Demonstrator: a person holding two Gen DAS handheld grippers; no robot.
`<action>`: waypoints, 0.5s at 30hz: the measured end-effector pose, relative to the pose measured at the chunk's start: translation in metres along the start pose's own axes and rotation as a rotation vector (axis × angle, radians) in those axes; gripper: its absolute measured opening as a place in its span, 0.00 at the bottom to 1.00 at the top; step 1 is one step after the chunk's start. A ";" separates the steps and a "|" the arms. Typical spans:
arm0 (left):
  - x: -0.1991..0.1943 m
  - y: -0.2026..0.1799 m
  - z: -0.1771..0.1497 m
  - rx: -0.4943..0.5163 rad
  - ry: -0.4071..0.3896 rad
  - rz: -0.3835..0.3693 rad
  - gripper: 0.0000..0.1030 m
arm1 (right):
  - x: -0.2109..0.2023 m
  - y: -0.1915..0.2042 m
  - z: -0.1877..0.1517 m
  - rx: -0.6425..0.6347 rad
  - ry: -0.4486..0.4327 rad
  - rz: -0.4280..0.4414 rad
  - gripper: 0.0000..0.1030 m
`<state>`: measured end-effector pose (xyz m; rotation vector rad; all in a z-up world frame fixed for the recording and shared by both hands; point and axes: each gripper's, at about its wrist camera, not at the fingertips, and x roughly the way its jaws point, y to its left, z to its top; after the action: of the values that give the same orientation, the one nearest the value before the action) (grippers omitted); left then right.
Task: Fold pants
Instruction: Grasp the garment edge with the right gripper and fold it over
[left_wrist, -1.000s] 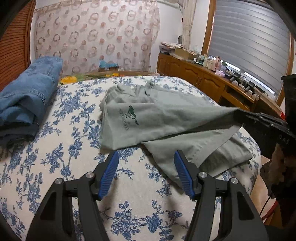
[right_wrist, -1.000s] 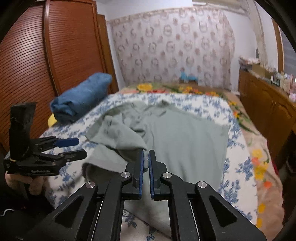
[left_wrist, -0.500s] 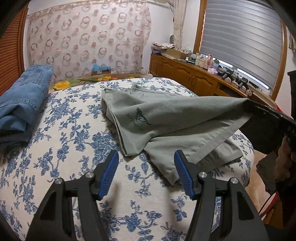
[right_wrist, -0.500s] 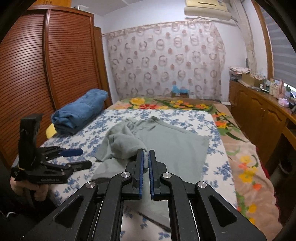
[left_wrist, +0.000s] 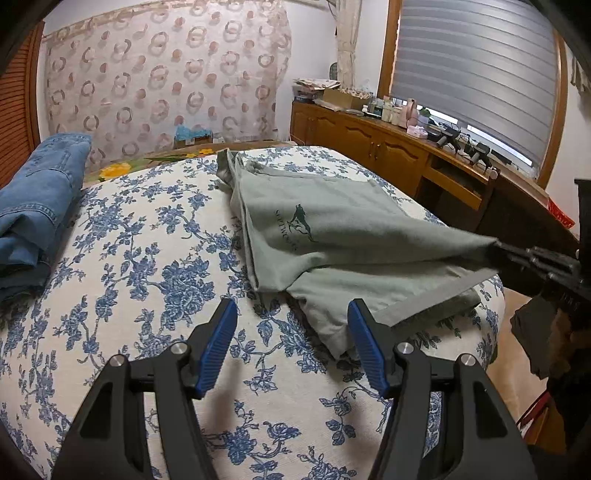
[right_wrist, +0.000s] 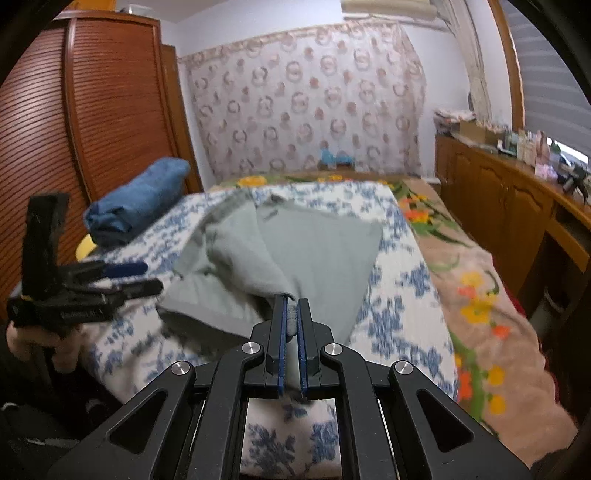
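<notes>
Jeans (left_wrist: 37, 206), rolled, sit at the bed's (left_wrist: 147, 258) left edge, untouched. Left gripper (left_wrist: 291, 343) hovers over the near part of the bed, tilted down, jaws parted and empty, its right pad just beside the pants' (left_wrist: 332, 236) near hem; it has barely shifted. The pants, grey-green with a dark logo, lie across the right half of the bed, a lower layer flat on the cover. Change over the last second: the top layer's corner has been drawn out toward the right edge, so the cloth that lay bunched now runs taut in a raised sheet from the logo to the right gripper (right_wrist: 291, 314). That gripper is clamped on the corner, a wad of fabric between its pads, pointing down across the bed; in the left view it shows at the right edge with the person's hand (left_wrist: 565, 332) behind it. Judgement: this is straightening before a fold; the layer is spread, not yet laid down. The right view is blurred, so finer creases cannot be read.
</notes>
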<state>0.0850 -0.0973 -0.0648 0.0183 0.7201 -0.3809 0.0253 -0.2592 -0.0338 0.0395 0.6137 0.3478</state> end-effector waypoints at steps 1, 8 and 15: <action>0.001 -0.001 -0.001 0.004 0.004 -0.001 0.60 | 0.002 -0.002 -0.004 0.005 0.010 -0.008 0.03; 0.009 -0.006 -0.003 0.016 0.030 0.001 0.60 | 0.013 -0.009 -0.022 0.027 0.092 -0.008 0.03; 0.020 -0.008 -0.011 0.030 0.084 0.016 0.60 | 0.019 -0.015 -0.026 0.057 0.122 -0.001 0.03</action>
<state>0.0892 -0.1100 -0.0850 0.0683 0.7971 -0.3776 0.0298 -0.2692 -0.0675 0.0734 0.7442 0.3331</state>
